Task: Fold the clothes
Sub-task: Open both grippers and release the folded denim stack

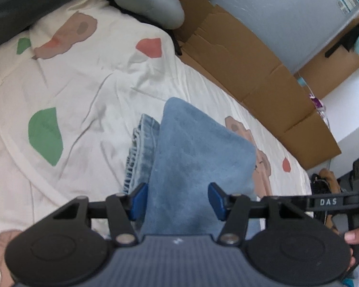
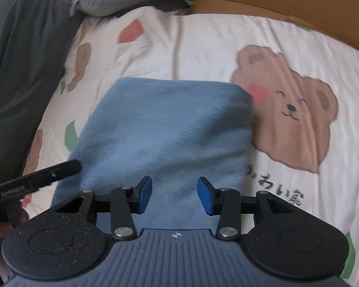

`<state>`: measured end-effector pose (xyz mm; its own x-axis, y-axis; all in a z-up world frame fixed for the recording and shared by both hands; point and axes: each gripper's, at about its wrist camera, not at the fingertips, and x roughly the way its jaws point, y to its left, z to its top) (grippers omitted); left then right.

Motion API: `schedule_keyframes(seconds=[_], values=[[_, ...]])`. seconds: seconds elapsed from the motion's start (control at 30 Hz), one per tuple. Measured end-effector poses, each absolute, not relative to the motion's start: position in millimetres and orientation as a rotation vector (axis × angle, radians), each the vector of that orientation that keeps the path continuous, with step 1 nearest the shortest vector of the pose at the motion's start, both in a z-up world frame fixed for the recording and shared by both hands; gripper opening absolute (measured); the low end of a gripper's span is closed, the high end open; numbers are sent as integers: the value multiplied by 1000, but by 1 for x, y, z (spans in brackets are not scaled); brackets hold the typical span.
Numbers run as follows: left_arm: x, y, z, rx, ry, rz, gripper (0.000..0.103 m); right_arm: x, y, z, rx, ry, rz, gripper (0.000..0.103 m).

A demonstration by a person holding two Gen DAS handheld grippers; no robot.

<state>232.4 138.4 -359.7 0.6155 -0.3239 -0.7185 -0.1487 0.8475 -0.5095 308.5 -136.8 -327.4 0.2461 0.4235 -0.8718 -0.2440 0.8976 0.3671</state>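
My bedsheet [image 2: 203, 47] fills nearly everything, white with bears and green and pink patches, and a cardboard box [image 1: 251, 71] runs along its far right edge. On the sheet lies the folded blue garment [image 2: 165, 129], a long rectangle reaching from the far middle right down under my claws (its denim hem [image 1: 138, 148] peeks out on the left side in the left camera).

My right claw [image 2: 174, 195] hangs over the near end of the garment, jaws about half apart, blue pads clear of the cloth, gripping nothing. My left claw [image 1: 178, 201] sits likewise over the near end, jaws half open, the cloth passing between the pads, which do not pinch it.
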Motion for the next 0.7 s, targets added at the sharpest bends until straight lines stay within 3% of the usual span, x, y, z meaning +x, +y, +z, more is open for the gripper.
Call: schedule_keyframes(seconds=[0.7], values=[[270, 140, -364, -494, 939, -154, 50, 309, -229, -375, 559, 1117, 508, 55]])
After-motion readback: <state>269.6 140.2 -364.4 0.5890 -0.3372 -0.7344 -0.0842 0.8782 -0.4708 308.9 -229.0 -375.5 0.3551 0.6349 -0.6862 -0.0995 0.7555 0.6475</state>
